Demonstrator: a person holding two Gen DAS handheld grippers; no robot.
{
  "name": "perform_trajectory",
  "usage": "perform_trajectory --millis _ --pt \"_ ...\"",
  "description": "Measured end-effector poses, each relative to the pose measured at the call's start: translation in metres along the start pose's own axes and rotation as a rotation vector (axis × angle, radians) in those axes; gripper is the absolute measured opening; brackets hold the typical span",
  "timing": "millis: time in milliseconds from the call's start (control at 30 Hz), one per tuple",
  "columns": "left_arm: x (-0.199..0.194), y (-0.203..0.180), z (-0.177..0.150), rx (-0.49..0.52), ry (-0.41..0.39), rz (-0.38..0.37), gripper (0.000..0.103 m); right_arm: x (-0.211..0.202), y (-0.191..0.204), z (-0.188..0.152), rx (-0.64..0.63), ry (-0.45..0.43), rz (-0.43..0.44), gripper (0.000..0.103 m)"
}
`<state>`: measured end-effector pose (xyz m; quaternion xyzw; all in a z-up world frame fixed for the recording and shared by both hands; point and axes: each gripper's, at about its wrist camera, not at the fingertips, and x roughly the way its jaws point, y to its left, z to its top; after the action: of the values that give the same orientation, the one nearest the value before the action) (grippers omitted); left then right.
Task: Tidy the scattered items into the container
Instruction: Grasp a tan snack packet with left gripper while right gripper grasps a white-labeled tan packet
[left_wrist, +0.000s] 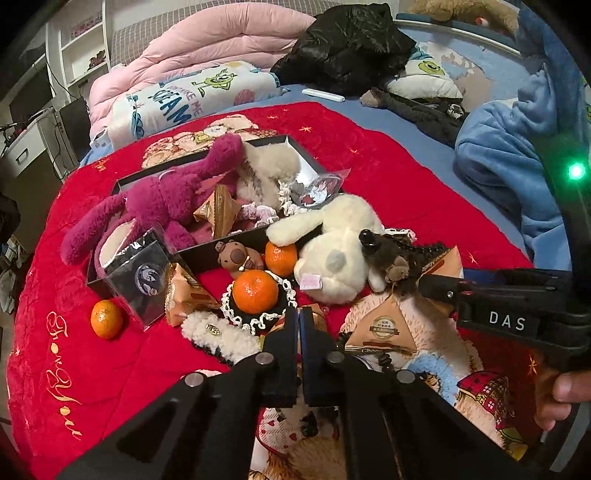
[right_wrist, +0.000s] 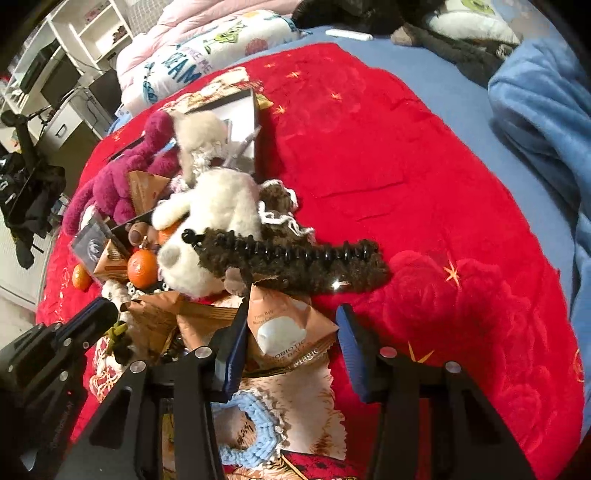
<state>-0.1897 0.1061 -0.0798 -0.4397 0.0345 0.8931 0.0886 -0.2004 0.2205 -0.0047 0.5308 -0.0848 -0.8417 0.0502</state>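
Packet sitting between half-spread jaws, box filling up beyond

The right hand-held gripper (right_wrist: 291, 314) is hanging steeply over the red quilt (right_wrist: 406, 147) with its jaws partway apart, straddling a tan snack packet (right_wrist: 284, 328). The left pad is lying against the packet's edge, while the right pad is standing clear of it, so nothing is being gripped. A good close is probably meaning centring first and pinching the puffed middle rather than the crimped edge, since a slick pouch is likely slipping out of a corner hold. The left hand-held gripper (left_wrist: 298, 325) is showing its jaws pressed together just short of a tangerine (left_wrist: 255, 291) resting on a lace-edged mat. Whether any thin thing is caught between them I cannot tell.

Further off, a white plush dog (left_wrist: 332, 251) is leaning over the corner of the black box (left_wrist: 201, 253), the container, with a brown furry hair claw (right_wrist: 295, 254) lying across it. A magenta plush (left_wrist: 166, 195) is sprawling over the box's left rim.

The box floor is being hidden by toys, so free room is hard to judge, and the packets beneath the right gripper's body are being cut off from view
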Motion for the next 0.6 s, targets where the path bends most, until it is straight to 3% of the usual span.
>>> perform_trajectory --millis 167,400,500,600 --pt "-0.003 0.0 0.0 0.003 -0.008 0.008 0.001 -0.008 0.009 0.006 -0.013 -0.036 0.013 0.044" --pt "0.018 0.008 -0.008 -0.038 0.069 -0.002 0.002 -0.014 0.005 0.006 -0.005 -0.057 0.02 0.044" --pt "0.023 0.009 -0.01 -0.05 0.082 -0.035 0.011 -0.012 0.006 0.007 -0.001 -0.056 0.033 0.044" --pt "0.024 0.003 -0.01 -0.034 0.08 -0.056 0.035 -0.016 0.008 0.008 -0.007 -0.067 0.044 0.044"
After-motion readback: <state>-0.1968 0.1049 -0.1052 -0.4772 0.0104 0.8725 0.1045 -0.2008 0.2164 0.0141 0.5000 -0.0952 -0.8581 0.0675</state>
